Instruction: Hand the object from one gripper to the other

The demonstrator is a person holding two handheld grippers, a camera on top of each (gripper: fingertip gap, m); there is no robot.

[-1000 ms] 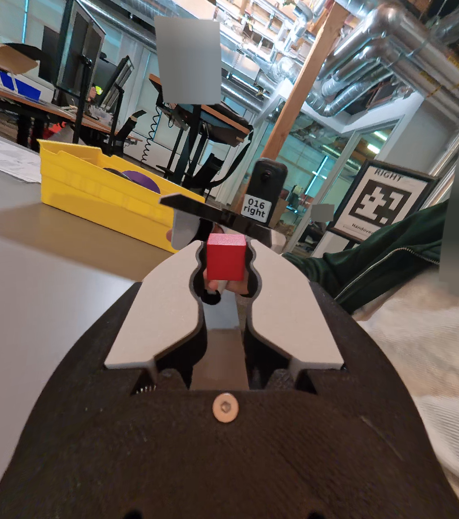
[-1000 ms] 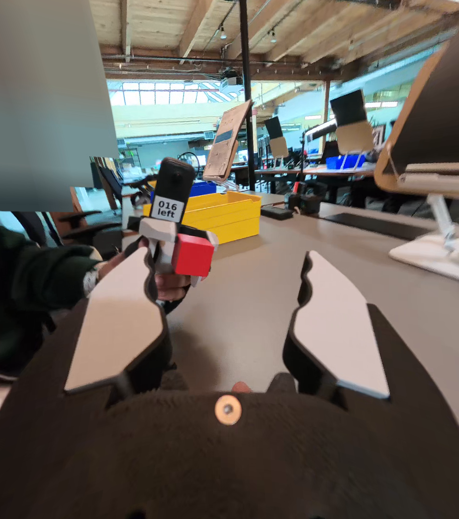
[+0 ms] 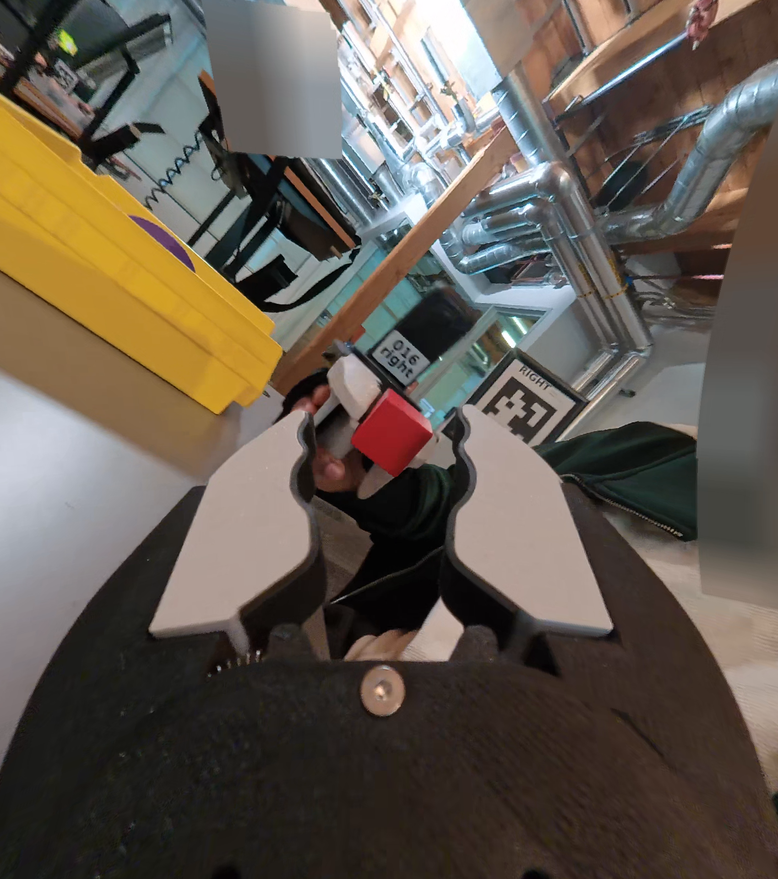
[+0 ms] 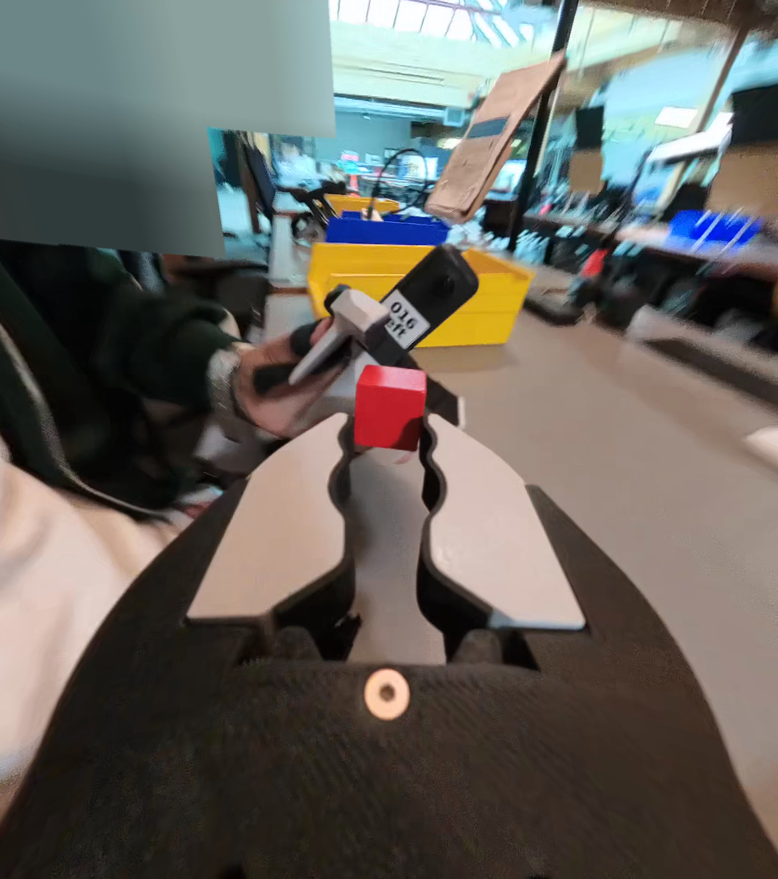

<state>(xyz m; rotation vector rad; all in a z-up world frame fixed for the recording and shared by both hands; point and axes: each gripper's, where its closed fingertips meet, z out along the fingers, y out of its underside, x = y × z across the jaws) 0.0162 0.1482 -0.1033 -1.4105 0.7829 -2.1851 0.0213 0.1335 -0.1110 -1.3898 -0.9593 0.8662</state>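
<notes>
Gripping red cube [image 4: 389, 409]: right gripper [image 4: 387, 430].

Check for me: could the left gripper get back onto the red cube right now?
Probably yes. The left gripper is open and faces the red cube with nothing between, but the right gripper is shut on two of its sides.

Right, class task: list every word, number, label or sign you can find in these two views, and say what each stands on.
I will not copy the wording out, only say where it stands.
White label mounted above the right tongs: short print, sharp.
White sticker mounted above the left tongs: short print, slightly blurred.
Framed marker board: one printed line along its top edge.
Background desks: too blurred to read.
</notes>
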